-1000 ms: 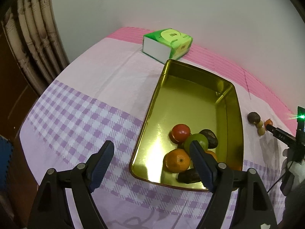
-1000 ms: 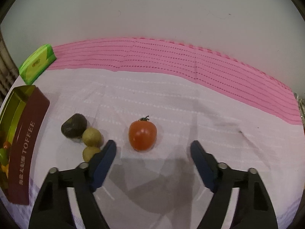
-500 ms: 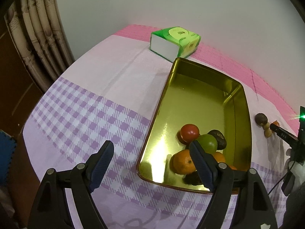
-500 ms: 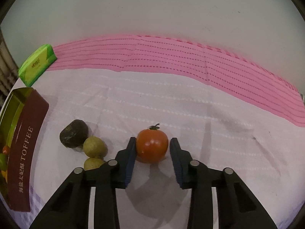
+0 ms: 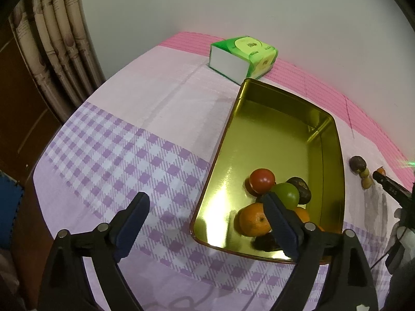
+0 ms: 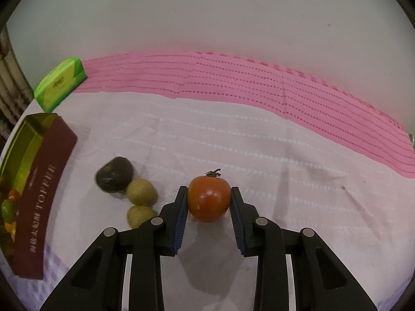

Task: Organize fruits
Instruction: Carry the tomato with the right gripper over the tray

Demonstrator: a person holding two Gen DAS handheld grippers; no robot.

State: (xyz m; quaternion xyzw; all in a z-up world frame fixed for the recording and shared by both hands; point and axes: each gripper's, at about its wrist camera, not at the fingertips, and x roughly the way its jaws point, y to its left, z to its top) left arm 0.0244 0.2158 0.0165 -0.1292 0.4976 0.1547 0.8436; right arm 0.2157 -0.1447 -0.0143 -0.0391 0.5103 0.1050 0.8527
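Observation:
My right gripper is shut on a red tomato with a dark stem, on or just above the pale cloth. Just left of it lie a dark fruit and two small yellow-green fruits. The gold toffee tin stands at the far left. In the left wrist view the tin holds a red fruit, a green one, an orange and dark fruits. My left gripper is open and empty, over the tin's near left corner.
A green tissue box sits behind the tin near the white wall. Curtains hang at the left past the table edge. The right gripper's tool shows at the right edge of the left wrist view.
My right gripper moved forward and closed on the tomato. The left gripper drew back and left, still open, so the tin sits further right in its view.

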